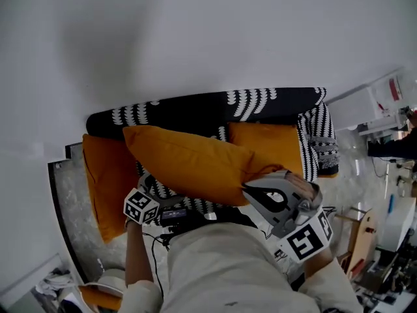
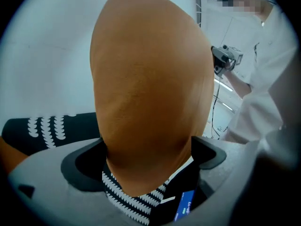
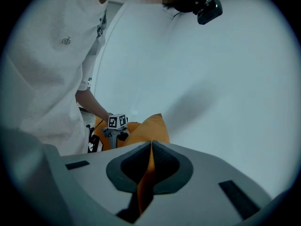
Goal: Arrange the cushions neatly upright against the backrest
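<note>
Above sofa [image 1: 273,100], right gripper [image 3: 150,147] pinches orange cushion [image 1: 189,162]; left gripper [image 2: 146,159] gapes.

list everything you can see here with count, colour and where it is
lifted cushion: 1, orange, above the sofa seat, spanning both grippers
left cushion: 1, orange, leaning at the sofa's left end
right cushion: 1, orange, upright against the backrest at the right
sofa: 1, black with white pattern, against the wall
wall: 1, white, behind the sofa
white furniture: count unclear, cluttered, right edge of the head view
right gripper: 1, grey, shut on the lifted cushion's corner
left gripper: 1, grey, jaws wide open around the lifted cushion's other end
shirt: 1, white, on the person, bottom of the head view
</note>
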Demonstrator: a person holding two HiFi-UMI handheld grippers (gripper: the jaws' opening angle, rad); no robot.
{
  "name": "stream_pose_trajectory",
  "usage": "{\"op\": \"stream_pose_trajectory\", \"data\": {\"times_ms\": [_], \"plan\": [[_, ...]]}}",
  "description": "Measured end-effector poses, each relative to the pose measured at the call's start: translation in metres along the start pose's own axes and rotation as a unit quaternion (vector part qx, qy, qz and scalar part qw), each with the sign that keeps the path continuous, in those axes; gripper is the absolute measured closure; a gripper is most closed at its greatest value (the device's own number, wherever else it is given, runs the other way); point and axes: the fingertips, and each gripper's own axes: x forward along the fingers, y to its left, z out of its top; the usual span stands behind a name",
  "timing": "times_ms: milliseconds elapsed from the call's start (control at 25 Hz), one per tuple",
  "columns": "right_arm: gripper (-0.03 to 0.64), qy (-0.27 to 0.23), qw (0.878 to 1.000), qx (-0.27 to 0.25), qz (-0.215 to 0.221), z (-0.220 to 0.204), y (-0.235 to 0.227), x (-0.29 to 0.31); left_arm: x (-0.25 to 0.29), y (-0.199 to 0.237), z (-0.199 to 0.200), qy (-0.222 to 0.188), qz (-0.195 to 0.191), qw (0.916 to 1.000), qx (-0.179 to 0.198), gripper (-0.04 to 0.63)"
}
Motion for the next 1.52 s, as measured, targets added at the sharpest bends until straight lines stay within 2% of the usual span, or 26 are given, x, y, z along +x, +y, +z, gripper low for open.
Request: {"op": "stream_pose_trajectory", "data": {"times_ms": [200, 240, 320, 480, 600, 720, 840, 1000, 1120, 1280, 1520], "plan": [[0.604, -0.005, 1.0, 0.014, -0.019, 0.0, -0.005, -0.007, 0.01, -0.003, 0.013, -0.013, -0.007, 0.9998, -0.014, 0.05], [0.604, -0.008, 1.0, 0.015, -0.026, 0.0, -0.008, -0.007, 0.011, -0.003, 0.014, -0.014, -0.002, 0.9998, -0.015, 0.106], [0.604, -0.013, 0.999, 0.02, -0.038, -0.002, -0.012, -0.006, 0.012, -0.002, 0.017, -0.019, 0.013, 0.9996, -0.015, 0.158], [0.604, -0.007, 0.997, 0.048, -0.056, -0.023, -0.015, -0.002, 0.008, -0.001, 0.017, -0.015, 0.057, 0.9982, 0.002, 0.267], [0.603, 0.001, 0.993, 0.095, -0.068, -0.052, -0.014, 0.004, 0.001, 0.007, 0.014, 0.003, 0.103, 0.9945, 0.02, 0.326], [0.603, 0.034, 0.986, 0.147, -0.075, -0.092, -0.01, 0.014, -0.007, 0.017, 0.011, 0.023, 0.142, 0.9891, 0.031, 0.378], [0.603, 0.066, 0.972, 0.208, -0.091, -0.132, -0.008, 0.022, -0.013, 0.025, 0.013, 0.039, 0.172, 0.9832, 0.047, 0.404], [0.603, 0.12, 0.946, 0.274, -0.128, -0.196, -0.001, 0.041, -0.02, 0.033, 0.018, 0.056, 0.208, 0.9731, 0.081, 0.438], [0.603, 0.169, 0.927, 0.312, -0.125, -0.239, 0.018, 0.054, -0.018, 0.038, 0.02, 0.078, 0.228, 0.9645, 0.109, 0.471], [0.607, 0.162, 0.901, 0.381, -0.128, -0.251, 0.028, 0.055, -0.006, 0.052, 0.002, 0.127, 0.243, 0.952, 0.136, 0.488], [0.606, 0.175, 0.874, 0.436, -0.122, -0.265, 0.057, 0.05, 0.019, 0.088, -0.012, 0.202, 0.256, 0.9289, 0.175, 0.502]]}}
